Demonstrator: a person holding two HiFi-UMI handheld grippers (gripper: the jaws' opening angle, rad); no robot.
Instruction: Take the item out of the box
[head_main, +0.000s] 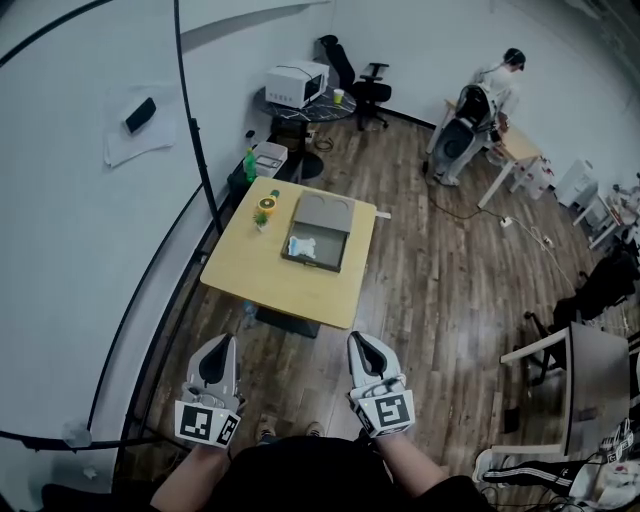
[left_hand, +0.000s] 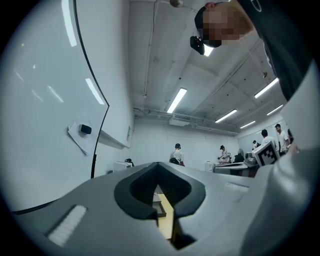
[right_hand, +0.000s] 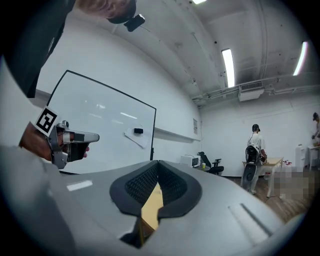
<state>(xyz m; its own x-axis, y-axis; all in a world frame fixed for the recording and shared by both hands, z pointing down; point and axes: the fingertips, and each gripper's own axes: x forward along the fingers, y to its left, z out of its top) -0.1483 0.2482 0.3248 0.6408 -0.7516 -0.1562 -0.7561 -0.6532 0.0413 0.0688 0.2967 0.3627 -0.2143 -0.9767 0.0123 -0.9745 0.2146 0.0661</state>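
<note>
An open grey box (head_main: 320, 232) lies on the light wooden table (head_main: 285, 280) in the middle of the head view, lid folded back. A pale blue and white item (head_main: 302, 245) rests inside it. My left gripper (head_main: 221, 341) and right gripper (head_main: 360, 339) hang low in that view, well short of the table's near edge, over the wooden floor. Both are shut with nothing between the jaws. In the left gripper view the jaws (left_hand: 158, 165) meet at the tip, and a strip of table (left_hand: 165, 216) shows below. The right gripper (right_hand: 158, 164) looks the same.
A small potted plant (head_main: 263, 212) stands on the table's far left corner. A whiteboard (head_main: 90, 220) runs along the left. Behind are a microwave (head_main: 297, 83), a black office chair (head_main: 360, 78) and a person (head_main: 492, 95) at a desk. A white desk (head_main: 590, 385) stands at right.
</note>
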